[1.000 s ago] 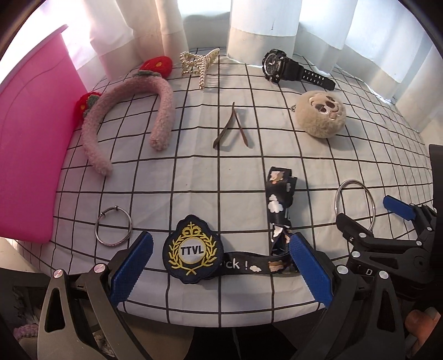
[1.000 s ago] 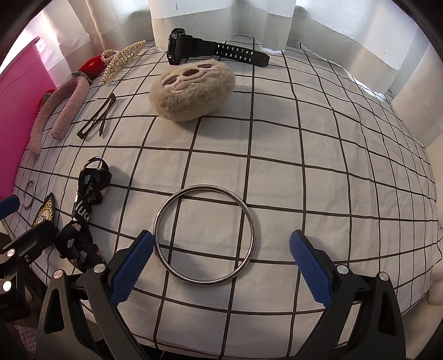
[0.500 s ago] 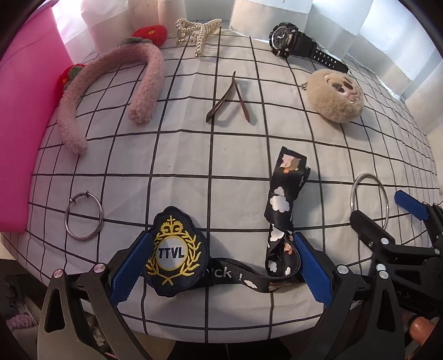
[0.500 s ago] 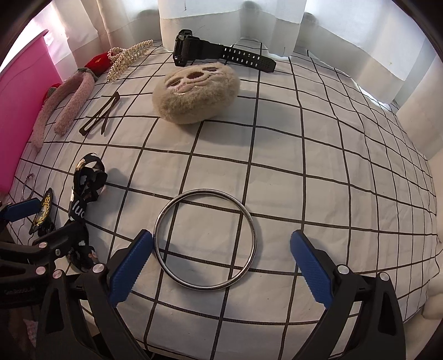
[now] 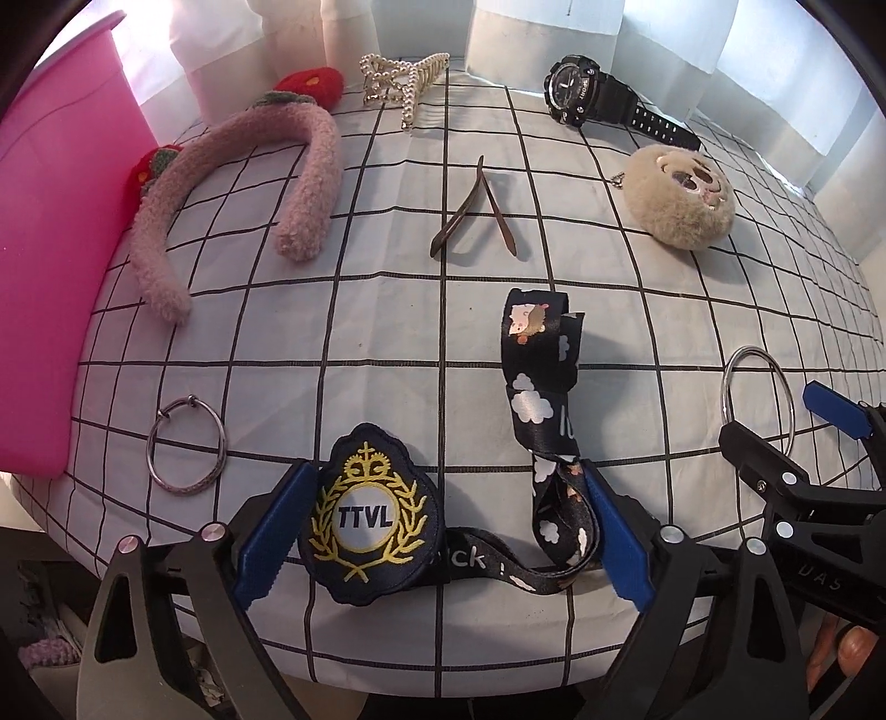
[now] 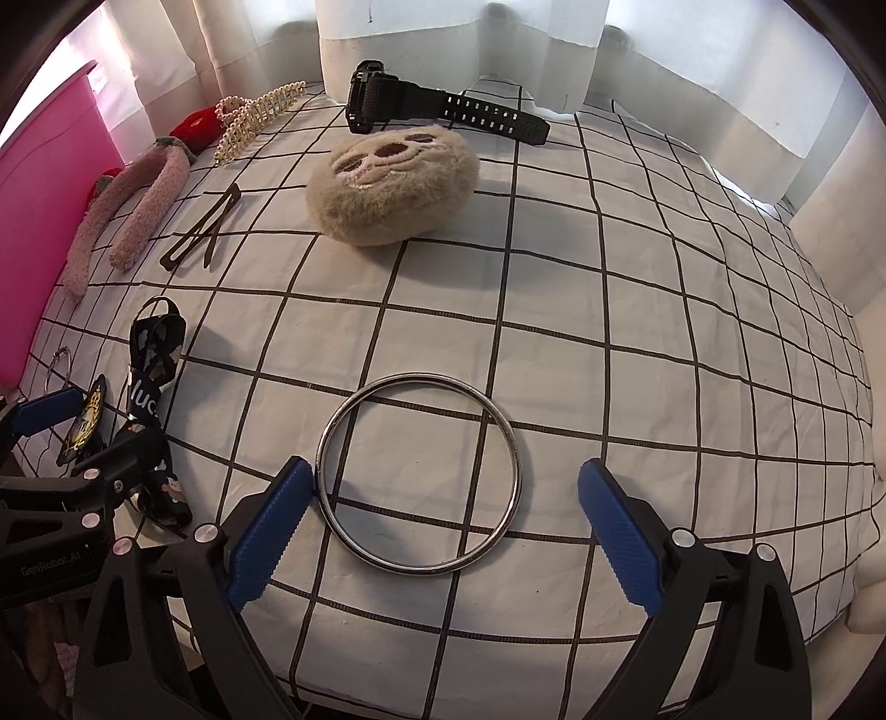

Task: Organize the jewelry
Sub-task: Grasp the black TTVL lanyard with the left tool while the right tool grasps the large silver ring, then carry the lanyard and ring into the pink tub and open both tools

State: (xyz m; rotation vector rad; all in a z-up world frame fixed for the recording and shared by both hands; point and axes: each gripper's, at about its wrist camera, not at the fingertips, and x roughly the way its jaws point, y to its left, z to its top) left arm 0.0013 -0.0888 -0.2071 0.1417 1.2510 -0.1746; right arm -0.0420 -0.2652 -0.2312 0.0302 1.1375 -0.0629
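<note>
A white tablecloth (image 6: 637,310) ruled with black grid lines covered the table, with a pink bin (image 5: 50,266) standing against its left edge and pale curtains (image 6: 443,44) hanging behind. Nearest the bin lay a fuzzy pink headband (image 5: 232,183) trimmed with red strawberries, its arch toward the back of the table. A beige plush pouch (image 6: 390,185) with a stitched face sat toward the back, a black sport watch (image 5: 587,94) stretched out just behind it and a pearl hair claw (image 5: 401,83) near the headband's top.

The left gripper (image 5: 437,531) pointed steeply down over the near edge, its blue jaws closing around a black printed lanyard (image 5: 545,421) and the navy crest badge (image 5: 368,515) lettered TTVL at its end; both lay between the pads, the left pad at the badge's edge and the right at the lanyard's fold (whether either pad already pressed could not be told).

The right gripper (image 6: 443,531) stood with its jaws spread wide over a large silver bangle (image 6: 418,476) that lay flat on the cloth, its left pad just at the bangle's rim, the right pad well clear.

A smaller metal ring (image 5: 185,443) rested near the bin, and a brown hair clip (image 5: 470,213), splayed into a V, lay at the table's middle.
</note>
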